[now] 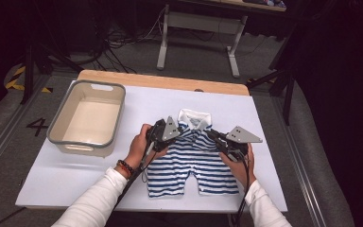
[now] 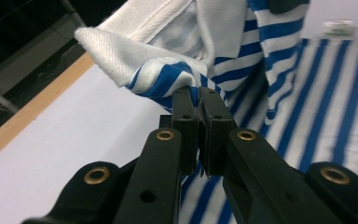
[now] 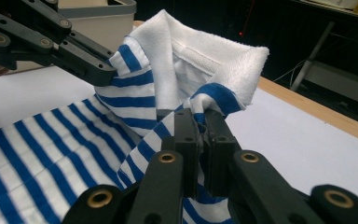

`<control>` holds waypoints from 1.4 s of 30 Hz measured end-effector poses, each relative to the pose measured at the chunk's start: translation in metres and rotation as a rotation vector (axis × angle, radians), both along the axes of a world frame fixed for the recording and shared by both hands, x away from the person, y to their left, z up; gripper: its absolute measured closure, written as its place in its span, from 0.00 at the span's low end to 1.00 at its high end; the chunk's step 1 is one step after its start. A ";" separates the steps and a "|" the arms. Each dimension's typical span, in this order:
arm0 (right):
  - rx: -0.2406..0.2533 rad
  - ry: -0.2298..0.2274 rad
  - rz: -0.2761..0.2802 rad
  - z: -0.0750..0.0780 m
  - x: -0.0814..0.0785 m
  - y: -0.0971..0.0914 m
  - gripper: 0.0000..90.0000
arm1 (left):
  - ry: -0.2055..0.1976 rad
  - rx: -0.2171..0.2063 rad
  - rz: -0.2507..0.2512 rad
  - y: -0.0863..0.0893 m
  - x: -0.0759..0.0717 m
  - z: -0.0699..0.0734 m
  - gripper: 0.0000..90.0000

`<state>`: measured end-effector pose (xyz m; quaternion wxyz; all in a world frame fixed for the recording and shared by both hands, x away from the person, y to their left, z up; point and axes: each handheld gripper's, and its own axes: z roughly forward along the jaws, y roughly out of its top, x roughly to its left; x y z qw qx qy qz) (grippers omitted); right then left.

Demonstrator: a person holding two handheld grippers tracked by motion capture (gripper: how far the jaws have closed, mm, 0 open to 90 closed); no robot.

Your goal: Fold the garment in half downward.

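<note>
Where both grippers' jaws clamp shoulders, blue-white striped romper point(image 1: 191, 163) bunches, white collar point(image 1: 194, 117) raised.

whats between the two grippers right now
The white collar of the striped romper, in the high view. The left gripper and right gripper each pinch a shoulder beside it.

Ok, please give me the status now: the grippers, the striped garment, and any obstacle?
Left gripper and right gripper shut on striped garment, near its white collar. Collar end lifted, legs on table. Tub left, clear.
</note>
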<state>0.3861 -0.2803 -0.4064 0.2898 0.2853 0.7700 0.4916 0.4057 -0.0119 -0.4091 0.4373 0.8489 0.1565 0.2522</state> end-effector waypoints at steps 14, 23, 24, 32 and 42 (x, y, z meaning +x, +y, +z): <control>-0.044 0.034 0.088 -0.022 -0.049 -0.013 0.94 | 0.001 0.065 -0.105 0.006 -0.048 -0.025 0.96; -0.111 0.066 0.088 -0.033 -0.072 -0.024 0.93 | 0.036 0.069 -0.155 0.023 -0.068 -0.039 0.96; -0.117 0.068 0.087 -0.033 -0.074 -0.026 0.93 | 0.046 0.069 -0.149 0.025 -0.069 -0.039 0.96; -0.123 0.084 0.068 -0.037 -0.086 -0.035 0.91 | 0.050 0.080 -0.157 0.037 -0.084 -0.038 0.96; -0.103 0.097 0.025 -0.037 -0.094 -0.051 0.83 | 0.074 0.035 -0.116 0.054 -0.088 -0.032 0.94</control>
